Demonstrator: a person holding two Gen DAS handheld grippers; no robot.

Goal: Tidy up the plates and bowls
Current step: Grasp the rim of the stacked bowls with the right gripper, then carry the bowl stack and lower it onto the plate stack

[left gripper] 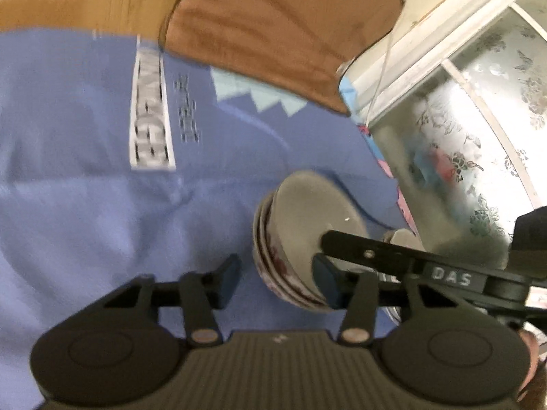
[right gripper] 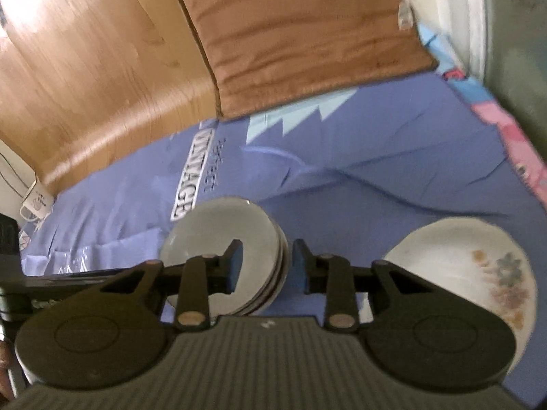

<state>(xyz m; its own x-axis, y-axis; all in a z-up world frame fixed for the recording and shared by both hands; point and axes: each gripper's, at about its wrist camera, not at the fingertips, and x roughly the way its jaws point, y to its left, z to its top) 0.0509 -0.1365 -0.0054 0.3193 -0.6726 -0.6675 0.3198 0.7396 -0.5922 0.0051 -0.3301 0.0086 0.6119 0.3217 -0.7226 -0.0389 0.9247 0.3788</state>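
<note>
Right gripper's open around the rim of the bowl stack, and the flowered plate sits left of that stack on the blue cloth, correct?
Not quite: the flowered plate sits right of the bowl stack, as the right wrist view shows. The right gripper is open around the stack's rim, on the blue cloth.

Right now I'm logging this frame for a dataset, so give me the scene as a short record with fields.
surface: blue printed cloth
stacked dishes: bowl stack, about three, nested
loose dish: floral plate, lying right of the stack, apart
left gripper: open, straddling the stack's near rim
right gripper: open, one finger over the stack's rim
background: brown cushion
</note>
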